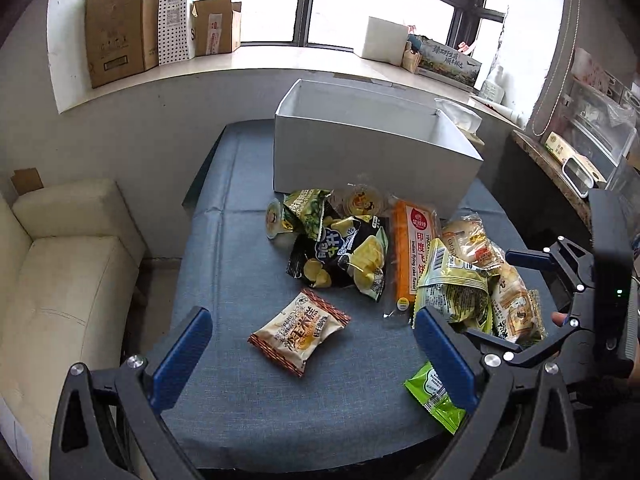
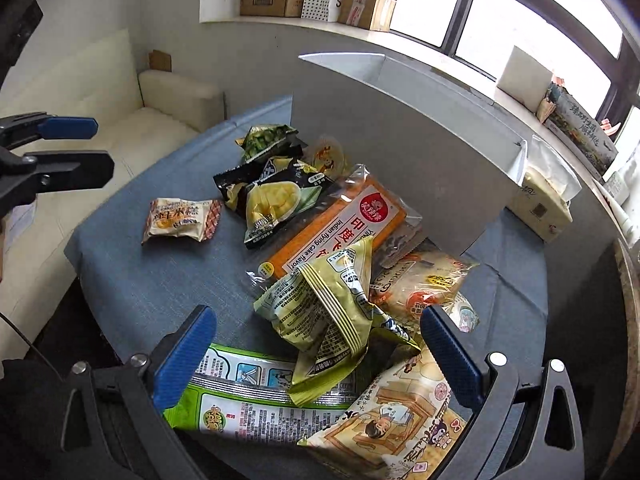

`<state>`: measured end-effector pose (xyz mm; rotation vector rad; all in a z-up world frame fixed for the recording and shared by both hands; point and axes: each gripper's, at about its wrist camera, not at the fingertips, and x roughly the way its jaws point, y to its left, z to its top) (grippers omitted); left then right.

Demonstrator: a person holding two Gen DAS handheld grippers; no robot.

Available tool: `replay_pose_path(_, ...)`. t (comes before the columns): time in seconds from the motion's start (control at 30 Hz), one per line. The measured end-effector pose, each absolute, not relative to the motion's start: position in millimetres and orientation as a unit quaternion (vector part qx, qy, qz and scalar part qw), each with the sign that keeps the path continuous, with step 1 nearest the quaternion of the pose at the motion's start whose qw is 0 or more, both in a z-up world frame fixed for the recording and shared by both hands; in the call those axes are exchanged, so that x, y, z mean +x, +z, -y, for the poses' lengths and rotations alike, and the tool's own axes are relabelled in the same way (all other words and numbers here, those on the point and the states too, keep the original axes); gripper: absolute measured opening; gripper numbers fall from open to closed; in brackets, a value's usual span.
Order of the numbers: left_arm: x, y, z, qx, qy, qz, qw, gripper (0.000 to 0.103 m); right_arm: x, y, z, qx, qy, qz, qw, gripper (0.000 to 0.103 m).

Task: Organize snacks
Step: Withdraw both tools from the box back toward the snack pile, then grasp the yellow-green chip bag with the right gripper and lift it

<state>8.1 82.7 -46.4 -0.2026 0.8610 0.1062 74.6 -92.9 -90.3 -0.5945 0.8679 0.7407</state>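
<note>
Behind the right claw [image 1: 532, 300], snack packets [image 1: 516, 304] lie partly hidden.

Left gripper [image 1: 312, 354] fingers apart above beige snack packet [image 1: 299, 331], snack pile [image 1: 384, 256] before white box [image 1: 372, 148]

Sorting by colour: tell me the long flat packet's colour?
Orange, with a white label; right wrist view.

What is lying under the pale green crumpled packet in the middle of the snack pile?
The pale green packet lies partly on the bright green bag and overlaps the orange cake pack's near end. What lies beneath its centre is covered.
</note>
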Motion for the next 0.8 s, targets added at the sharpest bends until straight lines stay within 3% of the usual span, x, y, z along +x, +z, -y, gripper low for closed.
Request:
replay_pose_path(0.5,11,-60,-73,-0.073,0.047,-0.432,0.898,0.103,97,-147,66,-0.348,0.329,-0.453,0.751,0.103)
replay_pose_path(0.53,11,-61,-73,-0.073,0.047,-0.433,0.897,0.103,97,-147,66,-0.348,0.330,-0.453,0.752,0.100)
replay_pose_path(0.6,11,-62,-73,-0.073,0.047,-0.434,0.897,0.103,99,-147,67,-0.351,0.317,-0.450,0.758,0.067)
replay_pose_path(0.8,11,-65,-72,-0.071,0.043,-0.435,0.896,0.103,111,-144,73,-0.337,0.319,-0.451,0.763,0.060)
